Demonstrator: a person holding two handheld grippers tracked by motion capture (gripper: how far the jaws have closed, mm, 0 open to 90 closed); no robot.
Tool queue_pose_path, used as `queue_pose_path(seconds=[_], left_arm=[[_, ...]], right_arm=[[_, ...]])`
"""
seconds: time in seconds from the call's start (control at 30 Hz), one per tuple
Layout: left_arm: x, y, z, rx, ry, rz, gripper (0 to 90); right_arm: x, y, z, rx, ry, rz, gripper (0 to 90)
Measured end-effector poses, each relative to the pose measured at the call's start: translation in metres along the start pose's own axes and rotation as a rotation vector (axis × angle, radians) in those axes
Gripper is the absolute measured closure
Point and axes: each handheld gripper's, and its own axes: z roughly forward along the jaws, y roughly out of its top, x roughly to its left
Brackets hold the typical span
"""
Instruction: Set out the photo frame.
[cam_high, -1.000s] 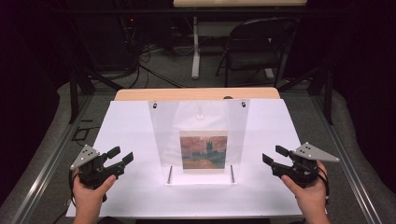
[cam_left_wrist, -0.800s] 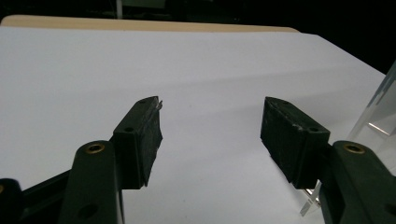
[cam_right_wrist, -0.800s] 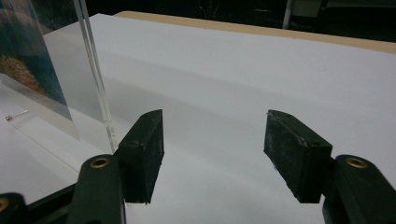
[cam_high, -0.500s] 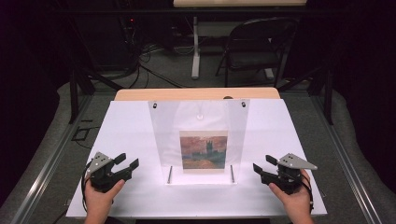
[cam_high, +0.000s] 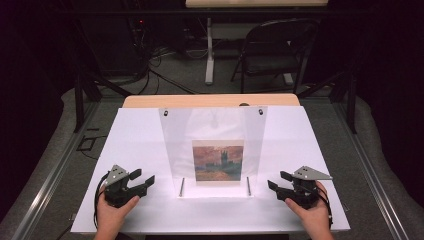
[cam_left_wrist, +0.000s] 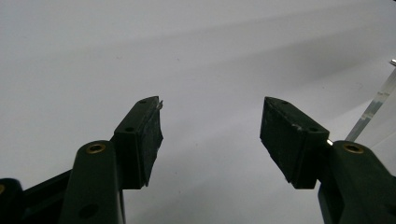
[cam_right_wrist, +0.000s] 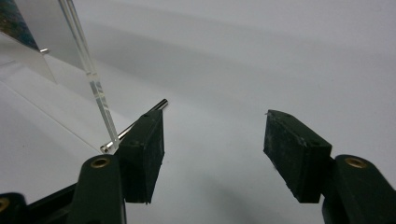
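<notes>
A clear acrylic picture frame (cam_high: 214, 145) stands upright in the middle of the white table (cam_high: 140, 135), with a small reddish landscape picture (cam_high: 218, 160) in it and two metal pins (cam_high: 181, 186) at its foot. My left gripper (cam_high: 142, 176) rests low at the front left, held in a hand, open and empty, jaws pointing toward the frame. My right gripper (cam_high: 279, 180) mirrors it at the front right, also open and empty. In the left gripper view the gripper (cam_left_wrist: 210, 126) faces bare white table. In the right gripper view the gripper (cam_right_wrist: 212, 140) sits beside the frame's edge (cam_right_wrist: 91, 79) and a pin (cam_right_wrist: 140, 123).
A wooden tabletop strip (cam_high: 210, 101) shows behind the white sheet. On the floor beyond stand a black folding chair (cam_high: 277, 50) and a white table leg (cam_high: 209, 55), with cables (cam_high: 160, 65). Metal rails run along both sides of the table.
Both hands have sunk toward the table and drawn slightly inward. The jaws stand as wide as before. The frame has not moved.
</notes>
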Motion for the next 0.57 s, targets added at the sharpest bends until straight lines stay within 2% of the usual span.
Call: queue_pose_path(seconds=[0.07, 0.17, 0.3, 0.57], left_arm=[[0.0005, -0.0006, 0.0012, 0.008, -0.002, -0.009, 38.2], [0.0018, -0.0011, 0.0018, 0.016, 0.002, -0.019, 38.2], [0.0032, -0.0014, 0.0018, 0.009, -0.001, -0.032, 38.1], [0.0033, -0.0011, 0.0019, 0.009, -0.001, -0.031, 38.2]], right_arm=[[-0.0033, -0.0019, 0.0015, 0.013, 0.019, 0.034, 38.2], [-0.0068, -0.0036, 0.0021, 0.013, 0.021, 0.062, 38.3], [-0.0092, -0.0041, 0.0017, 0.009, 0.016, 0.07, 38.3], [-0.0091, -0.0045, 0.0018, 0.017, 0.007, 0.072, 38.3]])
